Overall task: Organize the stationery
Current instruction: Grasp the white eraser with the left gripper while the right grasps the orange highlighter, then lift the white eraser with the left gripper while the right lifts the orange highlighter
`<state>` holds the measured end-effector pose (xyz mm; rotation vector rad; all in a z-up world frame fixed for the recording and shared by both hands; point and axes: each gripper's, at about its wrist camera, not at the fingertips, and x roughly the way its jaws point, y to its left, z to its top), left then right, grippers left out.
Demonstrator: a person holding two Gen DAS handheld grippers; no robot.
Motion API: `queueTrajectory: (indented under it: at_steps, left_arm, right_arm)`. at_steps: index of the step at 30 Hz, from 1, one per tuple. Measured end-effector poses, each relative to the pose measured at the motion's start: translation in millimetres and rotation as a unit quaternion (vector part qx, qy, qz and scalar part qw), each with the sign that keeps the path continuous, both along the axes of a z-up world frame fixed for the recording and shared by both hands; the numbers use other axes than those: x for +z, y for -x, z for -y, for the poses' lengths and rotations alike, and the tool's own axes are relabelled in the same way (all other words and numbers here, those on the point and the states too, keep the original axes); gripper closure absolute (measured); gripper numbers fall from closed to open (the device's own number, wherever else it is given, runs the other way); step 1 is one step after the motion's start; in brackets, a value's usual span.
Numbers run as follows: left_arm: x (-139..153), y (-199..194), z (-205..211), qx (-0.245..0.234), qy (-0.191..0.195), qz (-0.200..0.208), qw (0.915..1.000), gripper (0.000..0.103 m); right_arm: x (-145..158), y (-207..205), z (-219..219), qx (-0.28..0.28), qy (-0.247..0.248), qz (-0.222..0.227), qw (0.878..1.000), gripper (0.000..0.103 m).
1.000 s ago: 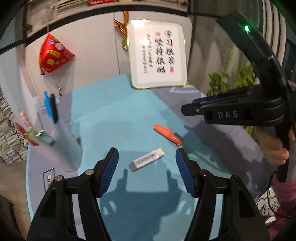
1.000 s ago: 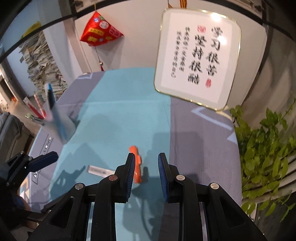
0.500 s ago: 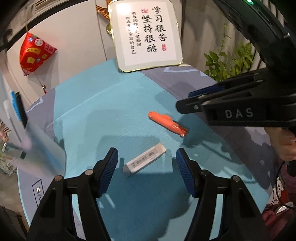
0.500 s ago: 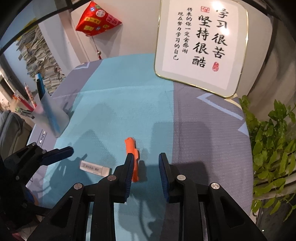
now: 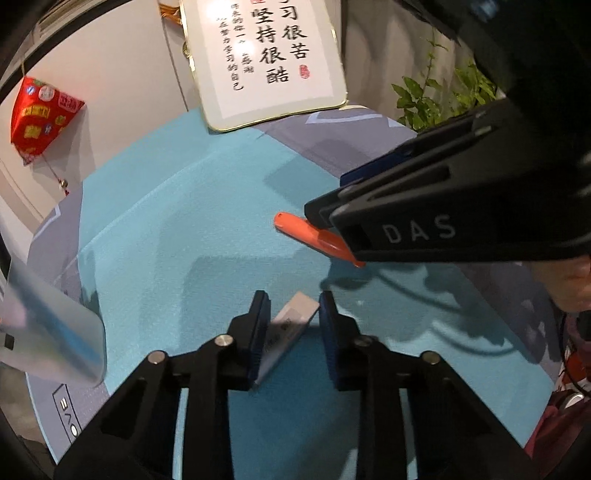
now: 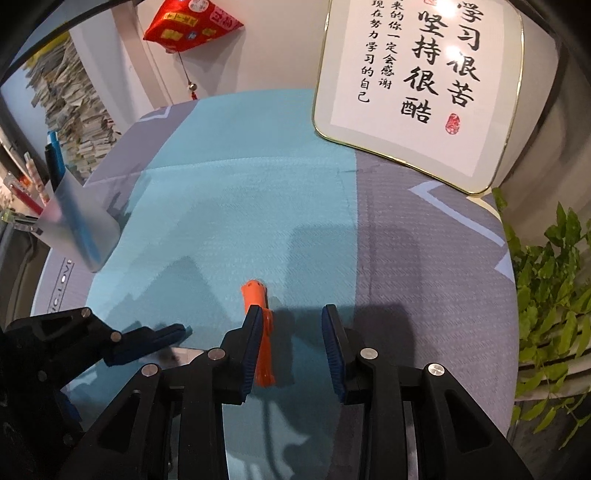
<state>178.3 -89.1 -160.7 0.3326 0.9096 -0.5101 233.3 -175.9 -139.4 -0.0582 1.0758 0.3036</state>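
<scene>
A white eraser [image 5: 291,325] lies on the teal mat, between the fingers of my left gripper [image 5: 293,321]. The jaws have narrowed around it, with a gap still showing on the right side. An orange utility knife [image 6: 258,325] lies on the mat; in the left wrist view [image 5: 306,232] the right gripper's body partly covers it. My right gripper [image 6: 293,339] is open low over the knife, whose body lies against the left finger [image 6: 251,343]. A frosted pen holder [image 6: 79,225] with blue pens stands at the mat's left.
A framed calligraphy board [image 6: 417,85] leans against the wall at the back. A red ornament [image 6: 188,22] hangs on the wall. A green plant [image 6: 550,295] stands off the table's right edge. Stacked papers [image 6: 74,107] lie far left.
Both grippers came down and forward toward the mat. The left jaws narrowed around the eraser. The right jaws widened and now straddle the orange knife.
</scene>
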Motion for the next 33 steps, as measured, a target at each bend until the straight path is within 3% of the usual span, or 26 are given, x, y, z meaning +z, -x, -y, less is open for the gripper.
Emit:
queueTrajectory:
  at_steps: [5,15,20,21,22,24,26,31,32,33]
  left_arm:
    - [0.0,-0.8,-12.4,0.035,0.009,-0.014,0.9992,0.089]
    - [1.6,11.3,-51.4,0.112,0.047,-0.04,0.9917,0.09]
    - [2.6,21.4,-61.5,0.122,0.056,-0.045,0.99,0.088]
    - [2.9,22.9,-62.1,0.123,0.055,-0.044,0.9898,0.087]
    - [2.9,24.4,-62.6,0.123,0.056,-0.045,0.9898,0.087]
    - [3.1,26.8,-63.1,0.123,0.053,-0.044,0.99,0.078]
    - [3.8,28.9,-65.2,0.125,0.049,-0.038,0.9903,0.06]
    - [0.8,32.9,-66.9,0.12,0.045,-0.039,0.991,0.065]
    - [1.1,32.7,-66.3,0.121,0.041,-0.032,0.9913,0.079]
    - [0.9,32.5,-65.0,0.121,0.036,-0.028,0.9916,0.085]
  right_arm:
    - [-1.7,-3.6,-4.6,0.008,0.002,0.0,1.0,0.07]
    - [-5.9,-4.8,-19.3,0.024,0.015,-0.007,1.0,0.07]
    - [-12.9,-3.5,-30.5,0.037,0.044,-0.005,0.998,0.071]
    - [-12.7,-3.2,-32.5,0.037,0.047,-0.003,0.998,0.081]
    - [-12.4,-3.2,-33.3,0.035,0.049,-0.002,0.998,0.084]
    - [-11.8,-3.4,-31.4,0.027,0.043,-0.007,0.999,0.084]
    - [-8.3,-0.4,-26.8,0.021,0.031,-0.006,0.999,0.084]
    - [7.7,13.0,-18.0,0.011,0.017,0.009,1.0,0.084]
    - [10.6,16.3,-17.5,0.011,0.015,0.012,1.0,0.084]
    - [14.2,18.6,-17.4,0.012,0.011,0.016,1.0,0.084]
